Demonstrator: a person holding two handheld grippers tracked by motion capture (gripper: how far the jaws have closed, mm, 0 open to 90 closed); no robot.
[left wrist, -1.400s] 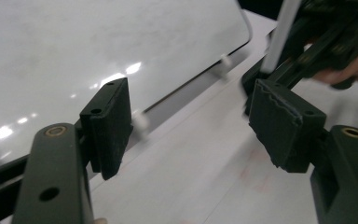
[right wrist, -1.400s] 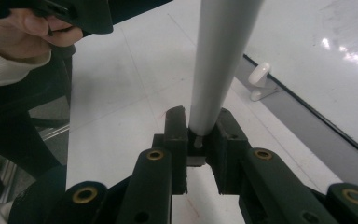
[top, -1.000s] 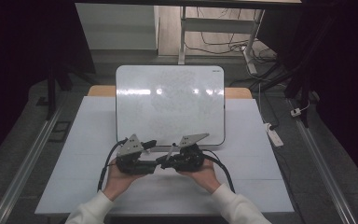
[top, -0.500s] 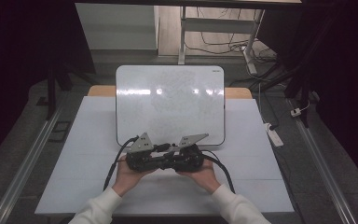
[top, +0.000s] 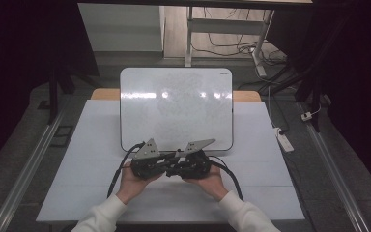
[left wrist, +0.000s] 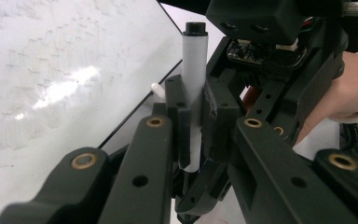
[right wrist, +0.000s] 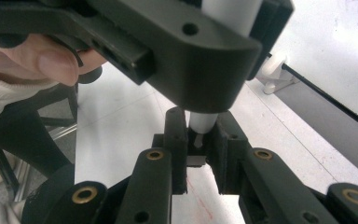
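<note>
A white marker (left wrist: 196, 60) with a black end stands between the pads of my left gripper (left wrist: 193, 112). Its jaws have just been closing and now press on the barrel. My right gripper (right wrist: 201, 135) is shut on the other end of the same marker (right wrist: 203, 122), just below the left gripper's body (right wrist: 182, 60). In the high view the left gripper (top: 168, 163) and right gripper (top: 177, 162) meet tip to tip, just in front of the whiteboard (top: 176, 106). The marker itself is hidden there.
The whiteboard lies flat across the back half of the white table (top: 270, 188), its near edge close to the grippers. A power strip (top: 284, 140) lies on the floor to the right. Metal rails run along both sides.
My left gripper has moved right until it meets the right gripper, and its jaws have closed on the marker. The right hand has stayed put.
</note>
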